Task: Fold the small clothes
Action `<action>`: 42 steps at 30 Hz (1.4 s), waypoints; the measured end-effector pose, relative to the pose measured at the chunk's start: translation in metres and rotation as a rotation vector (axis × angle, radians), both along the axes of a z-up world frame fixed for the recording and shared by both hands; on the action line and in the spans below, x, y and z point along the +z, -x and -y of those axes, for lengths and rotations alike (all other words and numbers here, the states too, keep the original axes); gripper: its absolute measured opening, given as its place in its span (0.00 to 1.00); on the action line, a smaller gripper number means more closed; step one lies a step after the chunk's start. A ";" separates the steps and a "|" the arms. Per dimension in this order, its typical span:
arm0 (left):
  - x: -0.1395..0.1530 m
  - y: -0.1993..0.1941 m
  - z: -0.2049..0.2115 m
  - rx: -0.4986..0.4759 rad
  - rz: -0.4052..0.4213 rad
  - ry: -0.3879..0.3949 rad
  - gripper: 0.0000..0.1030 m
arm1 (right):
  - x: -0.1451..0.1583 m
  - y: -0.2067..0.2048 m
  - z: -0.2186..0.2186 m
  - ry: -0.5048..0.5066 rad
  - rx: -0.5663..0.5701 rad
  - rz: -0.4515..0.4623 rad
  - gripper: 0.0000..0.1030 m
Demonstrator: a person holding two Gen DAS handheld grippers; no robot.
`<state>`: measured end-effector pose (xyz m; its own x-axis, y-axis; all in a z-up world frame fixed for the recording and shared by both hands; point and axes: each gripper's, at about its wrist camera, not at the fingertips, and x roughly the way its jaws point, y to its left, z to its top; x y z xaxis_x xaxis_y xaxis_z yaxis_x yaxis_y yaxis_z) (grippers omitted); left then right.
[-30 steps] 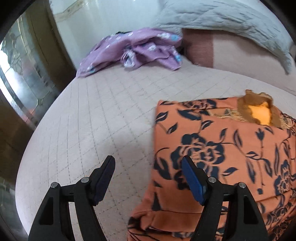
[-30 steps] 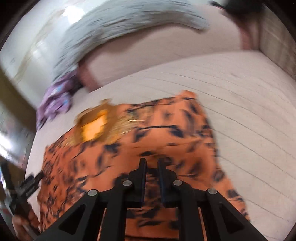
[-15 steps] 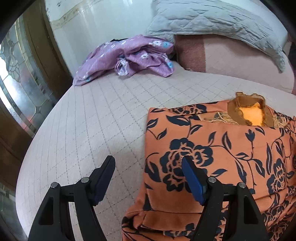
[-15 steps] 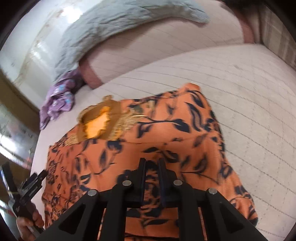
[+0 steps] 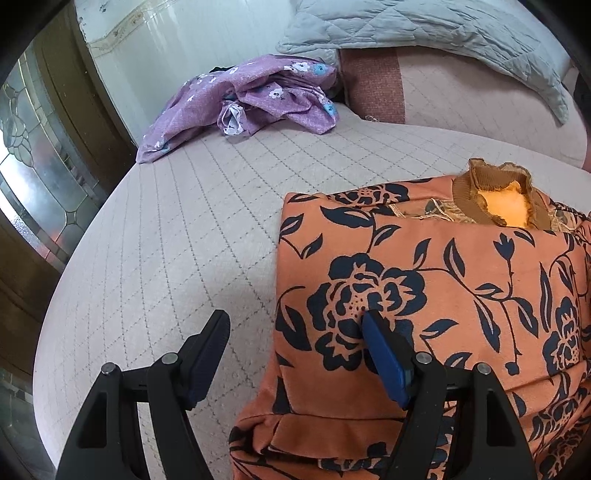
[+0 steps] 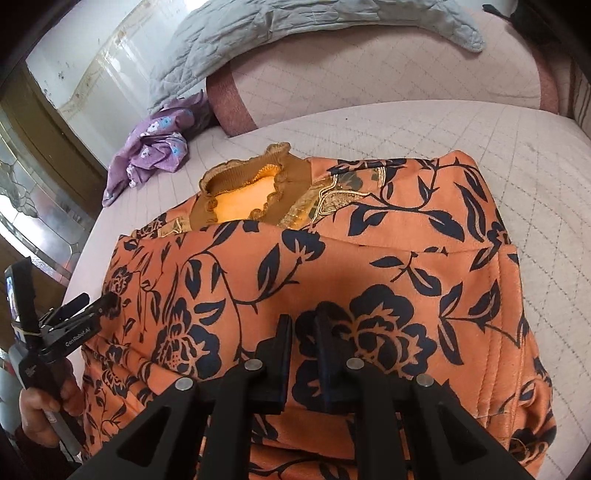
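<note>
An orange garment (image 5: 424, 258) with dark blue flowers lies folded on the pale quilted bed, its brown ruffled collar (image 5: 495, 184) at the far side. My left gripper (image 5: 295, 319) is open and straddles the garment's left edge, one finger over the cloth, the other over the bed. In the right wrist view the garment (image 6: 369, 240) fills the middle, collar (image 6: 251, 177) up. My right gripper (image 6: 303, 317) hovers shut over a large flower, with no cloth seen pinched. The left gripper (image 6: 94, 300) shows at the garment's left edge, held by a hand.
A crumpled purple flowered garment (image 5: 258, 96) lies at the bed's far left corner. A grey quilt (image 5: 424, 29) drapes over a pink bolster (image 5: 461, 96) at the back. A glass-panelled wooden door (image 5: 33, 166) stands beyond the bed's left edge. Bare bed (image 6: 535, 155) lies right of the garment.
My right gripper has shifted sideways over the orange garment and rolled a little, staying shut. The left gripper has stayed open at the garment's left edge.
</note>
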<state>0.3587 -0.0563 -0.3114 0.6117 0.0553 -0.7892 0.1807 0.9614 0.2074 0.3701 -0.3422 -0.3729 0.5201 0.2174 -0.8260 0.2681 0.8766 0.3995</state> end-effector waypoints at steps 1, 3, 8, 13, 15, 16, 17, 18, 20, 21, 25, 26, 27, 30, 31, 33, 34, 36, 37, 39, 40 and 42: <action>0.001 0.001 0.001 -0.004 0.000 0.002 0.73 | 0.000 0.000 0.000 0.000 0.001 0.002 0.15; 0.002 0.002 0.002 -0.010 0.004 0.005 0.73 | 0.003 0.000 0.000 -0.005 0.002 0.017 0.15; 0.007 0.010 0.012 -0.051 0.021 0.019 0.73 | 0.011 0.002 -0.005 -0.018 0.017 0.066 0.15; -0.001 0.016 0.026 -0.102 0.008 -0.008 0.73 | 0.008 -0.001 -0.015 -0.010 0.055 0.054 0.15; -0.006 0.017 0.029 -0.109 -0.007 -0.021 0.73 | 0.003 -0.002 -0.019 0.004 0.062 0.038 0.15; -0.007 0.017 0.030 -0.110 -0.002 -0.026 0.73 | 0.002 -0.002 -0.019 0.008 0.064 0.038 0.15; -0.006 0.018 0.030 -0.111 0.001 -0.029 0.73 | 0.003 -0.002 -0.019 0.008 0.064 0.038 0.15; -0.006 0.018 0.031 -0.112 0.002 -0.031 0.73 | 0.003 -0.002 -0.019 0.004 0.063 0.039 0.15; -0.005 0.019 0.030 -0.110 0.001 -0.027 0.73 | 0.005 0.000 -0.017 -0.004 0.057 0.046 0.15; -0.005 0.019 0.030 -0.108 0.000 -0.025 0.73 | 0.006 0.000 -0.017 -0.007 0.056 0.050 0.15; -0.006 0.019 0.031 -0.109 0.003 -0.031 0.74 | 0.007 0.000 -0.017 -0.008 0.059 0.062 0.15; -0.006 0.019 0.031 -0.107 0.003 -0.031 0.75 | 0.008 0.000 -0.017 -0.006 0.061 0.064 0.15; -0.006 0.019 0.031 -0.102 0.002 -0.029 0.76 | 0.008 0.000 -0.018 -0.005 0.061 0.065 0.15; -0.007 0.017 0.029 -0.094 -0.001 -0.025 0.79 | 0.007 -0.001 -0.018 -0.005 0.063 0.059 0.15; -0.007 0.017 0.028 -0.091 -0.002 -0.024 0.80 | 0.006 -0.001 -0.018 -0.004 0.062 0.053 0.16; -0.008 0.016 0.028 -0.086 -0.004 -0.019 0.80 | 0.004 -0.002 -0.018 -0.013 0.059 0.047 0.27; -0.008 0.016 0.028 -0.085 -0.004 -0.019 0.81 | 0.003 -0.002 -0.017 -0.020 0.056 0.046 0.29; -0.007 0.017 0.028 -0.086 -0.003 -0.022 0.81 | 0.004 -0.002 -0.017 -0.019 0.055 0.047 0.29; -0.007 0.017 0.029 -0.089 -0.004 -0.023 0.81 | 0.004 -0.001 -0.017 -0.016 0.056 0.049 0.29; -0.006 0.019 0.030 -0.095 -0.005 -0.019 0.80 | 0.008 0.000 -0.018 -0.010 0.053 0.061 0.29; -0.004 0.020 0.030 -0.098 -0.006 -0.012 0.80 | 0.010 0.001 -0.018 -0.005 0.048 0.072 0.29; -0.002 0.022 0.032 -0.110 -0.005 -0.001 0.80 | 0.015 0.003 -0.016 0.011 0.033 0.095 0.29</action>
<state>0.3363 -0.0881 -0.3137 0.6100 -0.0111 -0.7924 0.2859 0.9356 0.2070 0.3667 -0.3266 -0.3575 0.5892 0.2275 -0.7753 0.1998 0.8887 0.4126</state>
